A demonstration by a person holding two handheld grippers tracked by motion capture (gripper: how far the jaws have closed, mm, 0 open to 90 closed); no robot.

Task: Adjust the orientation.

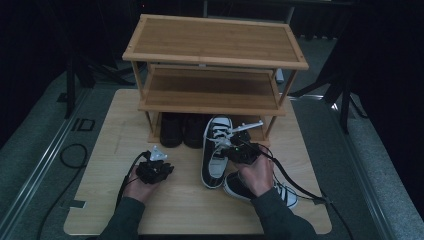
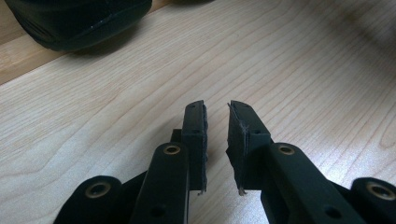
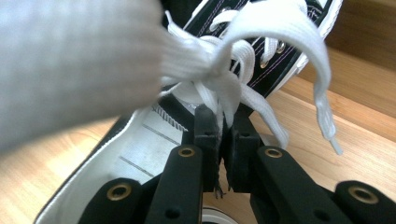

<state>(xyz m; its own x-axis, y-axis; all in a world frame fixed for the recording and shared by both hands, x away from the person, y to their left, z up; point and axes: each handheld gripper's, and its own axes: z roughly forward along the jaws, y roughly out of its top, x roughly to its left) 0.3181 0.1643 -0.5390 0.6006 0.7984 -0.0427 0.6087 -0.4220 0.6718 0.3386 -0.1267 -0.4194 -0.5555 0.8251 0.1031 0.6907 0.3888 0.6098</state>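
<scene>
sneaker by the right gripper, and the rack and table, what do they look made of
Sneaker: likely black canvas, matte, white stitching, flat woven white laces, pale rubber-looking sole edge. Rack: bamboo-like wood, striped grain, slight sheen. Table: pale wood or laminate, wavy grain.

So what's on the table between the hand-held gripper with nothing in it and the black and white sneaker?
Nothing: in the high view, bare wooden table lies between the left hand-held gripper and the upright sneaker.

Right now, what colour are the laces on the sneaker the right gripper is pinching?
White laces on a black sneaker; clearest in the right gripper view.
</scene>
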